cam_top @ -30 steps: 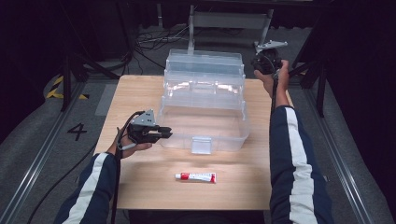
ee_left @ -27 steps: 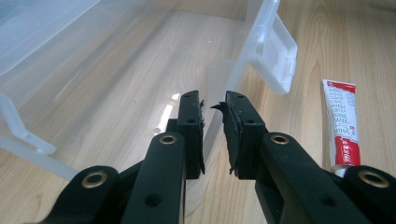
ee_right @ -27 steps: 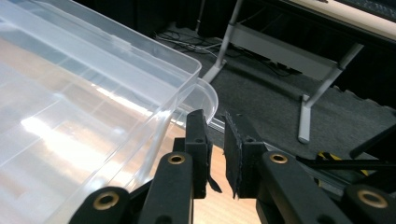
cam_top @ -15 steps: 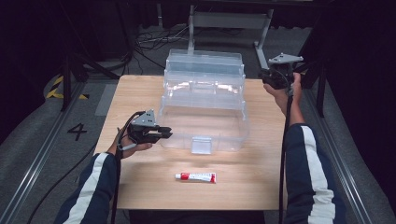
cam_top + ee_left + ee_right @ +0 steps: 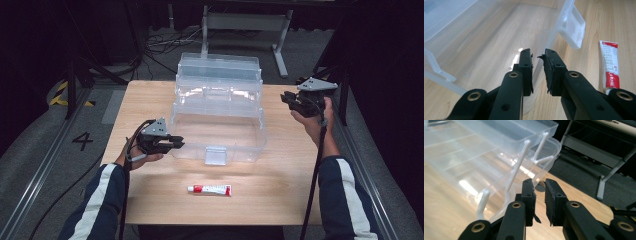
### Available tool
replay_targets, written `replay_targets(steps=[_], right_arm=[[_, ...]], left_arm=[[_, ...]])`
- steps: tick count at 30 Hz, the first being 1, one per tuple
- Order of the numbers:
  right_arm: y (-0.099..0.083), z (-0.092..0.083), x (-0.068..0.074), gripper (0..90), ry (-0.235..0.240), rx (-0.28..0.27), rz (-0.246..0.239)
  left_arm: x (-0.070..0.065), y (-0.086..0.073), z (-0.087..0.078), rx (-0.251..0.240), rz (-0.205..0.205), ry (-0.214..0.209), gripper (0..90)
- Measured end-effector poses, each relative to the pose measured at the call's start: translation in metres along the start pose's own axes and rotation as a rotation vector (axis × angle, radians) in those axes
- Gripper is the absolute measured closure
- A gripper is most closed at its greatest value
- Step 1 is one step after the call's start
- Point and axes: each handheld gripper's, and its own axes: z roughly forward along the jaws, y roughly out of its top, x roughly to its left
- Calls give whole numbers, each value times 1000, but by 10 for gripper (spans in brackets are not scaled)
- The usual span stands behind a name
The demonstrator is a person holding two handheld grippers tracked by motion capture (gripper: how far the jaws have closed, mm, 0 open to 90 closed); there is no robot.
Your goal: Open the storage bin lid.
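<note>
L gripper (image 5: pixel 172 143) is clamped on clear box (image 5: pixel 218 131) wall w/ edge hard to see, R gripper (image 5: pixel 287 97) holds nothing, narrow gap, tube (image 5: pixel 610 65) partly hidden.

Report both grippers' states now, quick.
Left gripper: closed on the front wall of the clear plastic tiered box.
Right gripper: jaws nearly closed with a narrow gap, nothing between them, held beside the box.

A light wooden bench (image 5: pixel 150 105) carries two things. A clear plastic tiered box (image 5: pixel 218 117), opened out in steps, stands on its middle and far part. A small white and red tube (image 5: pixel 209 189) lies flat near the front edge, just in front of the box and apart from it.
</note>
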Motion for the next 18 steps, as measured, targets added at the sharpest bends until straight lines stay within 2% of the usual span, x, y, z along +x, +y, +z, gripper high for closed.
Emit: replay_targets(steps=[4,14,18], right_arm=[[-8,-4,3,777,7,9,-9],[-33,-21,22,767,71,13,-34],[-45,-26,31,758,105,27,-49]], left_arm=[[0,0,0,1,1,-2,772],[-1,0,0,1,2,5,771],[-3,2,0,9,8,20,769]])
